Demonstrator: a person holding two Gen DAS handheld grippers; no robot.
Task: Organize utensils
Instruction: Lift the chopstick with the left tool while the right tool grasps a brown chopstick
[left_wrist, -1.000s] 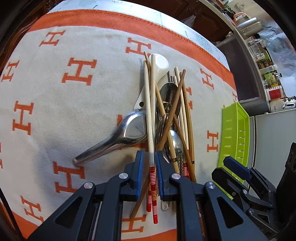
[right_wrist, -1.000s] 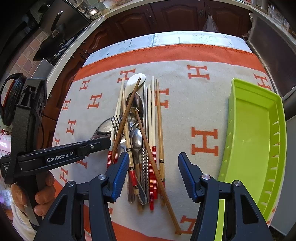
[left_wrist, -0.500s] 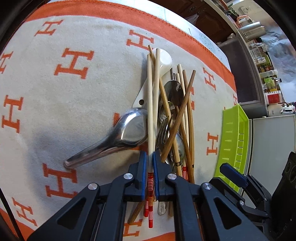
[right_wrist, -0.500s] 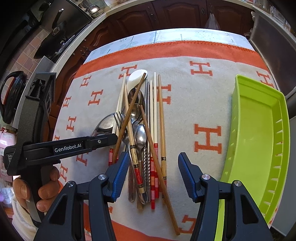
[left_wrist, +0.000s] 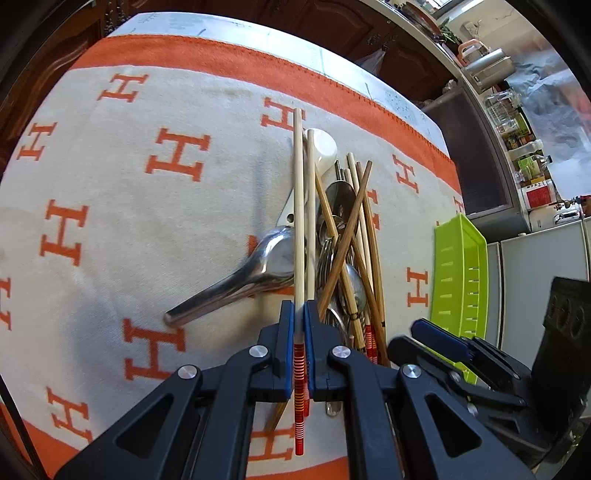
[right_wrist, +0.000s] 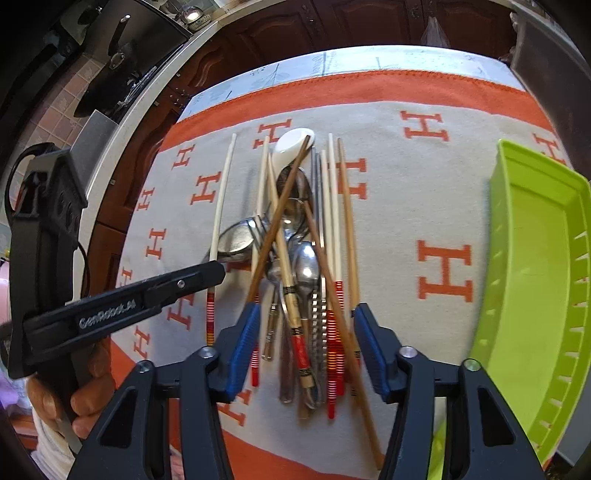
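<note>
My left gripper (left_wrist: 299, 312) is shut on one pale chopstick (left_wrist: 298, 206) with a red-striped end, holding it just above the pile. In the right wrist view this chopstick (right_wrist: 221, 206) sits apart, left of the heap, in the left gripper (right_wrist: 218, 272). The utensil pile (right_wrist: 295, 240) mixes chopsticks, steel spoons, a fork and a white ceramic spoon (right_wrist: 291, 142). My right gripper (right_wrist: 304, 328) straddles the handle ends of the pile. Its jaws are closing, with several handles between them, and the pads do not press on any. A lime-green tray (right_wrist: 535, 258) lies to the right.
A beige cloth with orange H marks (left_wrist: 110, 221) covers the table. A large steel spoon (left_wrist: 258, 269) lies at the pile's left side. A person's hand (right_wrist: 88, 398) grips the left tool. Dark cabinets and a counter stand beyond the table's far edge.
The left jaws closed on the pale chopstick and raised it off the pile, away to the left. The right jaws have narrowed over the handles.
</note>
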